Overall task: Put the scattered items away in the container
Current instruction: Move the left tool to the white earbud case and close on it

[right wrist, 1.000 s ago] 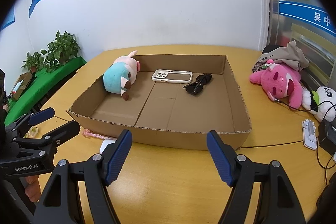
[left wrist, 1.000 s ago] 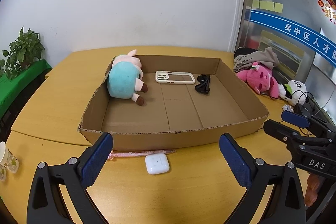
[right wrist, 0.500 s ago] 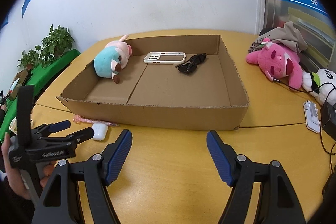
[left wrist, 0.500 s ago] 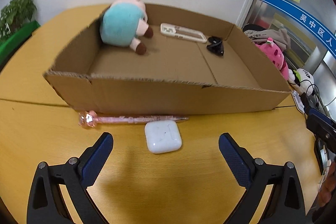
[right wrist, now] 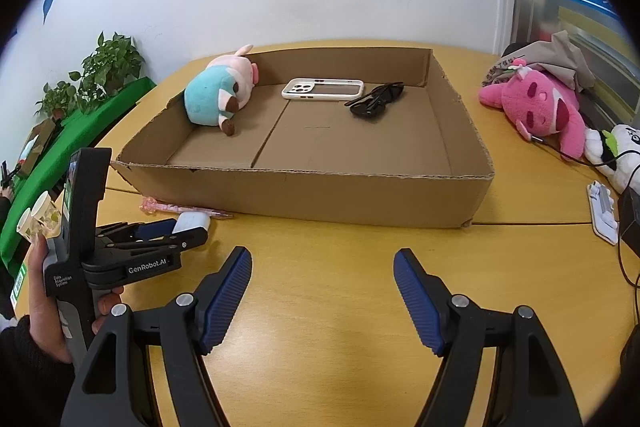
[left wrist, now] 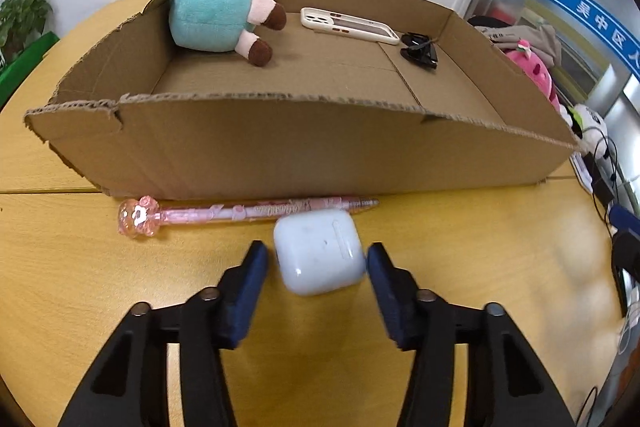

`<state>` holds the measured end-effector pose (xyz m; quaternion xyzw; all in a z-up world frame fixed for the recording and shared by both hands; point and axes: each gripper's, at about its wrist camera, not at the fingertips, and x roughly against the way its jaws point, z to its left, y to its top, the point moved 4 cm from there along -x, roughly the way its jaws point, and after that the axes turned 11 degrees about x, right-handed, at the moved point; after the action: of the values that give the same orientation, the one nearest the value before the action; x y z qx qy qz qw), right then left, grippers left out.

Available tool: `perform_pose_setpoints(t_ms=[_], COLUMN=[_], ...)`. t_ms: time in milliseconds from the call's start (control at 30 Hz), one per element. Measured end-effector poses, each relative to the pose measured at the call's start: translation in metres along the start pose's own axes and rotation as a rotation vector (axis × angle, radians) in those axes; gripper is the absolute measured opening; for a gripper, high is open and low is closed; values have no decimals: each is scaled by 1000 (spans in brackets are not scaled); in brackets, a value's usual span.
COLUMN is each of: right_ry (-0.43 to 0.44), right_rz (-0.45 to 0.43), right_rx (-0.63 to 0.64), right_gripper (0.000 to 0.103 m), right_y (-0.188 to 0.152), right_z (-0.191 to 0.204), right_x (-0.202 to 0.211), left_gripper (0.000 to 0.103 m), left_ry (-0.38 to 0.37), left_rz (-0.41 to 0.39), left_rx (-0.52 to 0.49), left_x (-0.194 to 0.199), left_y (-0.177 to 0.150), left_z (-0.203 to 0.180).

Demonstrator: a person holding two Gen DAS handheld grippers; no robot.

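A shallow cardboard box (left wrist: 280, 151) (right wrist: 320, 195) stands on the wooden table. Inside lie a teal and pink plush pig (left wrist: 218, 13) (right wrist: 218, 95), a white phone case (left wrist: 348, 26) (right wrist: 323, 89) and black sunglasses (left wrist: 420, 51) (right wrist: 376, 101). In front of the box lie a pink pen (left wrist: 240, 215) (right wrist: 160, 206) and a white earbud case (left wrist: 318, 257) (right wrist: 194, 222). My left gripper (left wrist: 316, 263) (right wrist: 160, 233) straddles the earbud case, jaws partly closed, right pad touching it and a small gap at the left pad. My right gripper (right wrist: 322, 291) is open and empty above bare table.
A pink plush (right wrist: 540, 107), a grey cloth (right wrist: 560, 63) and a panda plush (right wrist: 616, 151) lie right of the box, with a white charger (right wrist: 602, 207) and cables. Potted plants (right wrist: 100, 71) and paper cups (right wrist: 34, 219) are at the left.
My left gripper has dropped toward the table, moved up to the earbud case and narrowed its jaws around it. My right gripper has stayed open and drifted back slightly.
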<state>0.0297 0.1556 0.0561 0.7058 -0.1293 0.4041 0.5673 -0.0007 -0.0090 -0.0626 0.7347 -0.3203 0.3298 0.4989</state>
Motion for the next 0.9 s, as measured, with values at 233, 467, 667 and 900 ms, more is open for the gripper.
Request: perform_pose_setpoints(t_ms=[233, 467, 667, 900], right_ry=[123, 206, 208, 193], right_rz=[23, 62, 67, 78], right_rx=[5, 22, 17, -12], right_gripper=[73, 73, 73, 73], right_y=[-4, -9, -10, -14], right_z=[17, 41, 37, 19], right_x=[-10, -27, -31, -32], left_gripper=[27, 73, 89, 62], left_ry=[-52, -55, -51, -12], left_rz=[26, 11, -15, 5], left_rx=[-91, 11, 5, -121], left_x=[19, 25, 12, -8], left_y=[-34, -26, -3, -3], left_z=[-2, 12, 3, -10])
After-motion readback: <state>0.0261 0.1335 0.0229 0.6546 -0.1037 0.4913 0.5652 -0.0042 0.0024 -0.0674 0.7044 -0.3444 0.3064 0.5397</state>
